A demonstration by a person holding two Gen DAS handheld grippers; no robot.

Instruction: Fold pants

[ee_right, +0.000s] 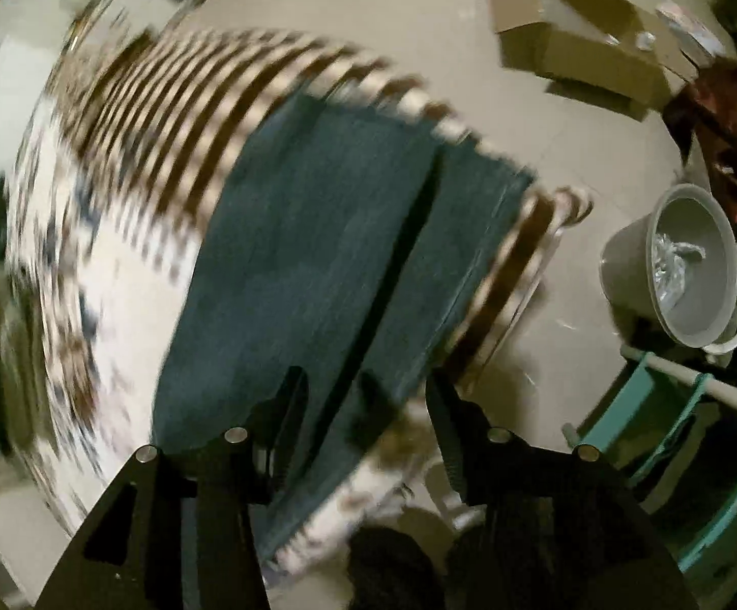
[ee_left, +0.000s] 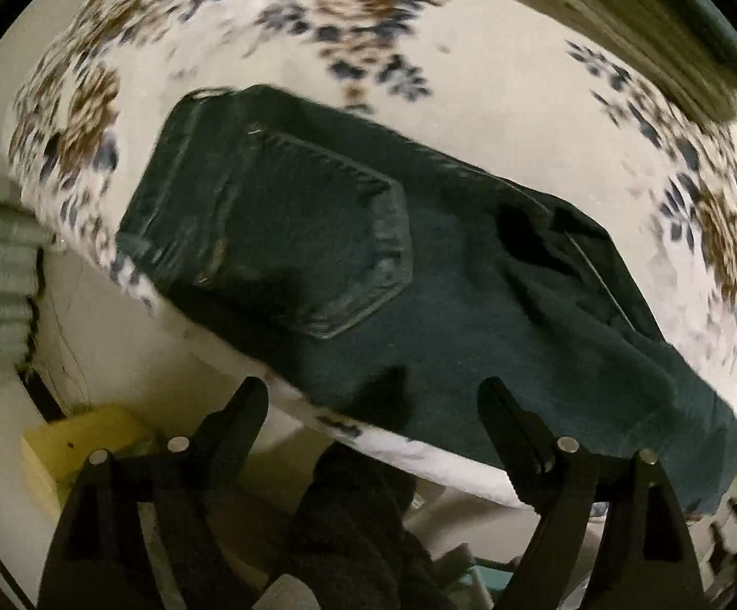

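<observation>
Pants [ee_left: 419, 264], dark denim, lay spread on a floral-covered bed [ee_left: 495, 96], back pocket [ee_left: 307, 239] up, legs reaching its edge. Left tongs [ee_left: 373, 401] and right tongs [ee_right: 365, 391] hovered wide apart, empty. Bucket [ee_right: 694, 269] stood on the floor beyond.

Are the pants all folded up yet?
Only partly. The pants lie long across the flowery bedsheet, back pocket up, both legs stretched side by side.

floral bedspread [ee_left: 470, 76], dark jeans [ee_left: 368, 264] on it
</observation>
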